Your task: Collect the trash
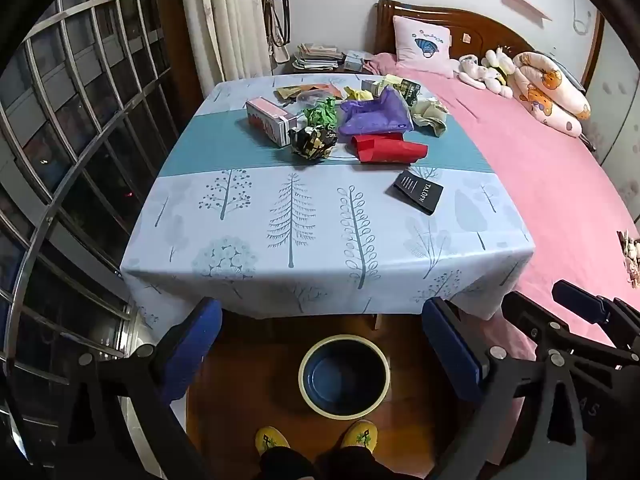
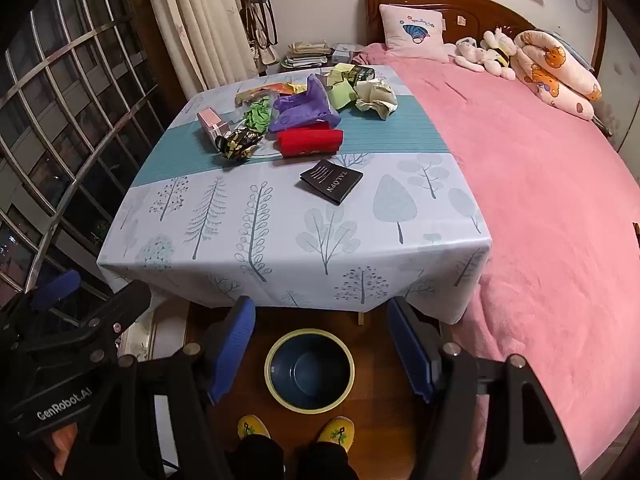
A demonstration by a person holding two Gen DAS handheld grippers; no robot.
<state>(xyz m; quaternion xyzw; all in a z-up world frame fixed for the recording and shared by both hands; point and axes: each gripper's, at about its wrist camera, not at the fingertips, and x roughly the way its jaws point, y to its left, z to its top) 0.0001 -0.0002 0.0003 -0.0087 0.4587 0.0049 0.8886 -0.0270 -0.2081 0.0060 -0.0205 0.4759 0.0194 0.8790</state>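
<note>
both grippers hang low in frame, left gripper (image 1: 322,352) and right gripper (image 2: 322,354) jaws spread, holding nothing; trash pile (image 1: 352,120) sits upper centre on the table (image 1: 240,248), bin (image 1: 344,376) bottom centre.

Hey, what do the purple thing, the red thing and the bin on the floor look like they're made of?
Purple bag: thin plastic film, probably; it is crumpled, limp and slightly glossy.
Red wrapper: likely matte paper or card, lying in flat folded panels.
Bin: seems moulded plastic, with smooth dark blue walls and a pale rim.
</note>
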